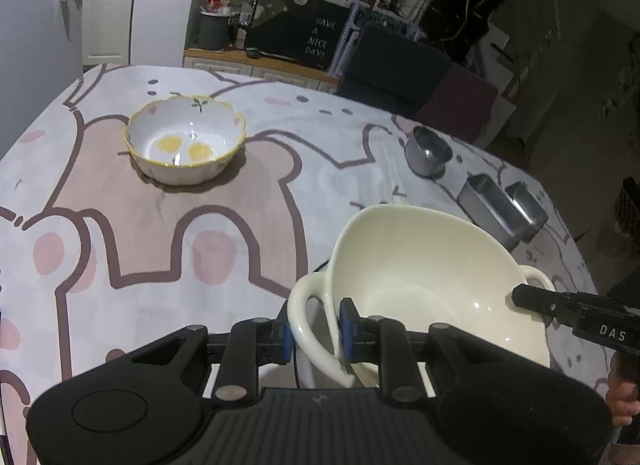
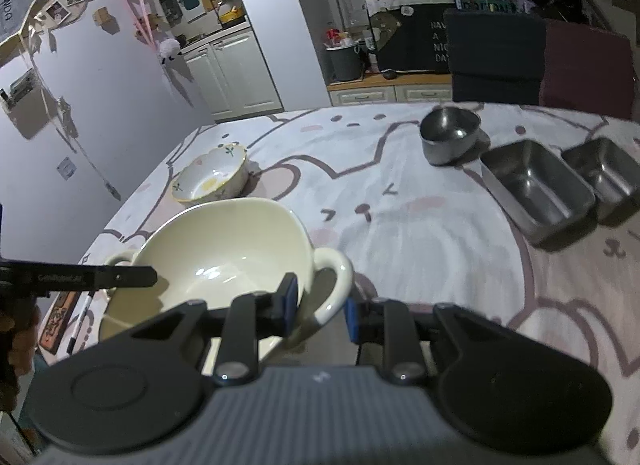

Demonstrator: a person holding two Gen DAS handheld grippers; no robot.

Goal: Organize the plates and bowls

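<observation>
The cream two-handled bowl (image 1: pixel 432 277) is the landmark: it sits tilted at the near edge of the counter (image 1: pixel 168 249), which is covered by a cloth with a pink cartoon print. The left gripper (image 1: pixel 316 335) is closed on the bowl's left loop handle (image 1: pixel 308 317), one blue pad outside the loop and the other inside it against the bowl wall. The right gripper (image 2: pixel 320 305) holds the opposite loop handle (image 2: pixel 336 281) the same way, its jaws narrow around the ceramic. Whether the bowl's base touches the cloth cannot be told.

Beyond the cream bowl, to its far left, stands a white bowl with a scalloped yellow rim and lemon print (image 1: pixel 186 141), upright and well apart. To the cream bowl's far right sits a small round steel cup (image 2: pixel 450 137), and just beside that, two rectangular steel trays (image 2: pixel 536 189) lie side by side, touching or nearly so.
</observation>
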